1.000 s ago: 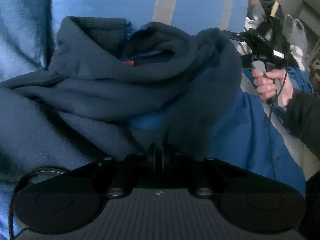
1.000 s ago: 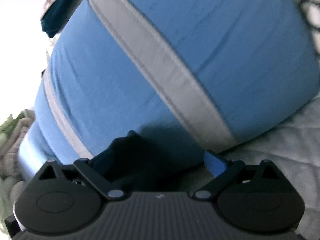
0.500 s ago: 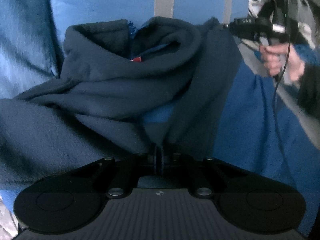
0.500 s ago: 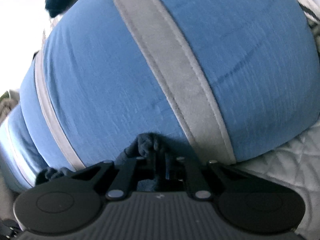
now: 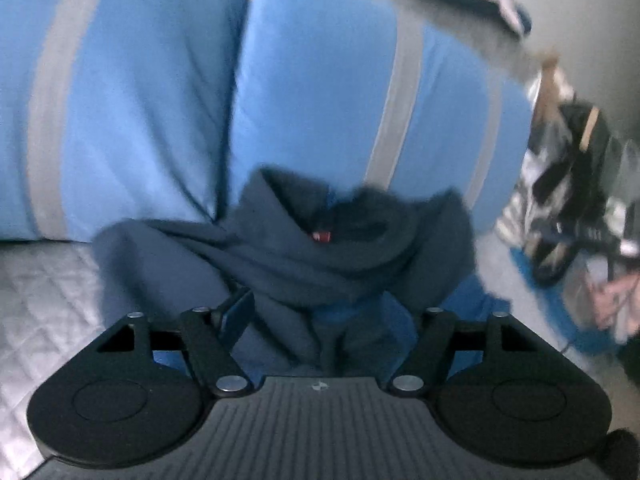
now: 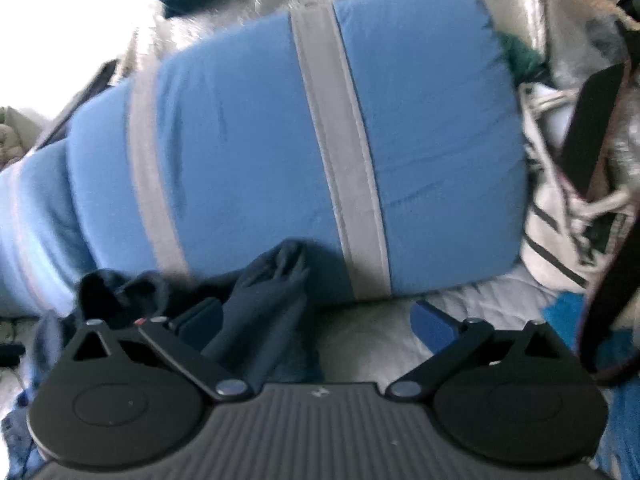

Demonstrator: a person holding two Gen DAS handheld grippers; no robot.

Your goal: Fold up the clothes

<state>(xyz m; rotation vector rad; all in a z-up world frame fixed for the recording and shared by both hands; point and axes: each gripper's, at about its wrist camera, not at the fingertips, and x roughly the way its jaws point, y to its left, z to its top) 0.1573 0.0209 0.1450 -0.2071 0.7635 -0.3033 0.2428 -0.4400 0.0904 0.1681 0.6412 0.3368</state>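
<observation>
A dark navy fleece garment (image 5: 352, 256) with a small red tag (image 5: 322, 235) lies in a crumpled heap against the blue pillows. My left gripper (image 5: 332, 320) hangs just above its near edge. Its jaws are opening and stand wide, with fleece lying under the gap and no pad pressing on it. In the right wrist view a fold of the same fleece (image 6: 264, 300) rises beside the left pad. My right gripper (image 6: 316, 320) is also opening, jaws spread wide, gripping nothing. A person's hand (image 5: 616, 304) shows blurred at the right edge.
Blue pillows with grey stripes (image 5: 312, 92) (image 6: 320, 140) lean up right behind the garment. A white quilted bed cover (image 5: 44, 292) lies underneath. A white striped bag (image 6: 560, 220) with a black strap (image 6: 596, 128) stands to the right of the pillow.
Half a second ago both grippers were shut on the fleece. Both have let go, opened wide and risen back from it, and the garment has dropped into a heap by the pillows.
</observation>
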